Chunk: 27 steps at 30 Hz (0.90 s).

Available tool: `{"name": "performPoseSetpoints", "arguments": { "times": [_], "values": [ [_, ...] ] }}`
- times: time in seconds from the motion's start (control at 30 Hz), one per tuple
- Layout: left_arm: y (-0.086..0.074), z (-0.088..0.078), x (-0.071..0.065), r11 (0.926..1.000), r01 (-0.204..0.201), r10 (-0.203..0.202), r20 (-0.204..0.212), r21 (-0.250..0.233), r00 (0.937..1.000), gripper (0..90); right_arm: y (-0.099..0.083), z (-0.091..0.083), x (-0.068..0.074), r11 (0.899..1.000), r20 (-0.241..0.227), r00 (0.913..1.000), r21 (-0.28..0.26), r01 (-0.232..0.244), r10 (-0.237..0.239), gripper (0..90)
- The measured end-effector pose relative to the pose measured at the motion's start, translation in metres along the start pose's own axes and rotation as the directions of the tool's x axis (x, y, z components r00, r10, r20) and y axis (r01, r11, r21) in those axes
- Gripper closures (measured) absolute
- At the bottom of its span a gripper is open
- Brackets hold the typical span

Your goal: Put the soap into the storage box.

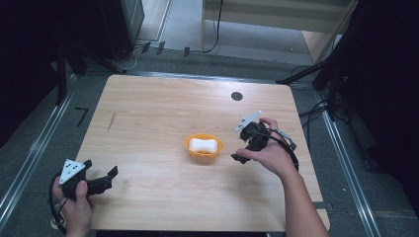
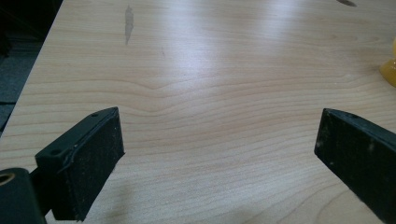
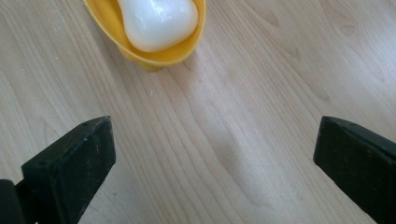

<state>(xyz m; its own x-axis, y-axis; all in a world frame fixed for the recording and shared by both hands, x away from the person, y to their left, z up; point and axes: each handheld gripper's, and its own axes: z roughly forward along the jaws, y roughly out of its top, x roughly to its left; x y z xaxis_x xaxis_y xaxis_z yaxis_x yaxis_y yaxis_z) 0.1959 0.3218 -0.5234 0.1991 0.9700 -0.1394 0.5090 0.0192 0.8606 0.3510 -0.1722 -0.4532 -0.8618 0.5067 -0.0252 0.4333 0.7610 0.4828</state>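
Observation:
A small yellow dish [image 1: 217, 146] sits near the middle of the wooden table, with a white bar of soap [image 1: 203, 145] lying in it. In the right gripper view the dish [image 3: 154, 55] and the soap [image 3: 159, 21] are at the top, beyond the jaws. My right gripper [image 1: 241, 146] hovers just right of the dish, jaws open and apart from it, with bare wood between them [image 3: 215, 158]. My left gripper [image 1: 111, 177] rests at the table's front left corner, open and holding nothing [image 2: 219, 154]. An edge of the yellow dish [image 2: 390, 70] shows at the right of the left gripper view.
The table [image 1: 158, 113] has a dark round mark [image 1: 236, 96] near its far edge and a thin scuff [image 1: 112, 121] at the left. Dark stands, cables and floor rails surround the table.

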Motion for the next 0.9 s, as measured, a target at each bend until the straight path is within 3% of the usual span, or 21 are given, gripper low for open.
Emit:
{"name": "performPoseSetpoints", "arguments": {
  "times": [0.27,0.57,0.67,0.9],
  "values": [
    [0.0,0.0,-0.001,1.0,-0.002,0.002,0.0,-0.005,1.0,1.6,-0.027,-0.002,0.0,0.997,0.007,0.9982,-0.039,-0.059,0.059,0.0],
    [0.0,0.0,-0.001,1.0,-0.005,0.005,0.0,-0.004,1.0,1.6,-0.063,-0.001,0.0,0.987,0.016,0.9908,-0.094,-0.132,0.134,0.0],
    [0.0,0.0,-0.001,0.9999,-0.01,0.01,0.0,-0.004,0.9999,1.6,-0.08,-0.002,0.001,0.976,0.022,0.9845,-0.14,-0.169,0.174,0.0],
    [0.0,0.0,-0.001,0.9999,-0.011,0.011,-0.003,-0.001,0.9999,1.6,-0.102,-0.006,0.0,0.958,0.037,0.973,-0.189,-0.217,0.228,0.0]
  ]
}}
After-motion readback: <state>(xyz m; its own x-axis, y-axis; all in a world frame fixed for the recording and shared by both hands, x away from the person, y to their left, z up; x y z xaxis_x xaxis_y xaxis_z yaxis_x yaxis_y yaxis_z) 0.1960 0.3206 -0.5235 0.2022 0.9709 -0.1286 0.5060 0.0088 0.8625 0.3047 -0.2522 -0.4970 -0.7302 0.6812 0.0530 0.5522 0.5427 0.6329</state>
